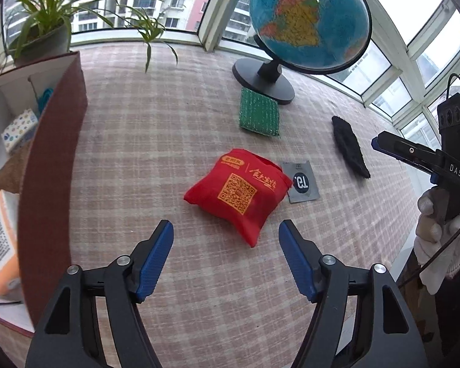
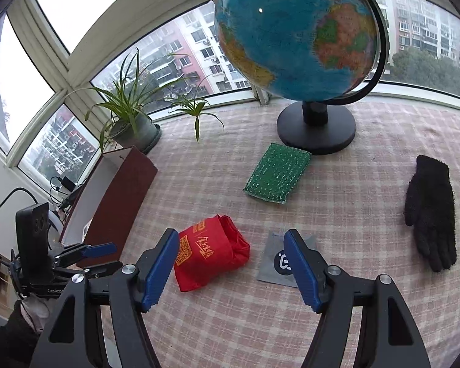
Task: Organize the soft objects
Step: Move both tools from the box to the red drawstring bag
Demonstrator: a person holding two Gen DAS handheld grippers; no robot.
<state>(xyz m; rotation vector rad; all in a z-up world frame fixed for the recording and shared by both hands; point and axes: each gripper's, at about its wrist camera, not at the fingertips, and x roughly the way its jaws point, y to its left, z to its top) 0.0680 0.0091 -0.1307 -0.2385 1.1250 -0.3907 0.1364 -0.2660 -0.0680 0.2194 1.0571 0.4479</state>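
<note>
On the checked table (image 1: 168, 116), between your two open, empty hand-held grippers, left hand-held gripper (image 1: 226, 230) and right hand-held gripper (image 2: 231, 239), lies the folded red bag (image 1: 237, 191): light, limp cloth that will likely sag, so pinch a thick folded edge. Beyond it, touching the globe's base, the green scouring pad (image 2: 277, 173) looks springy; squeeze across its short sides. Well to the right, the black glove (image 2: 431, 211) is floppy; take the cuff. Beside the bag, the grey sachet (image 1: 302, 182) looks flat and slick.
</note>
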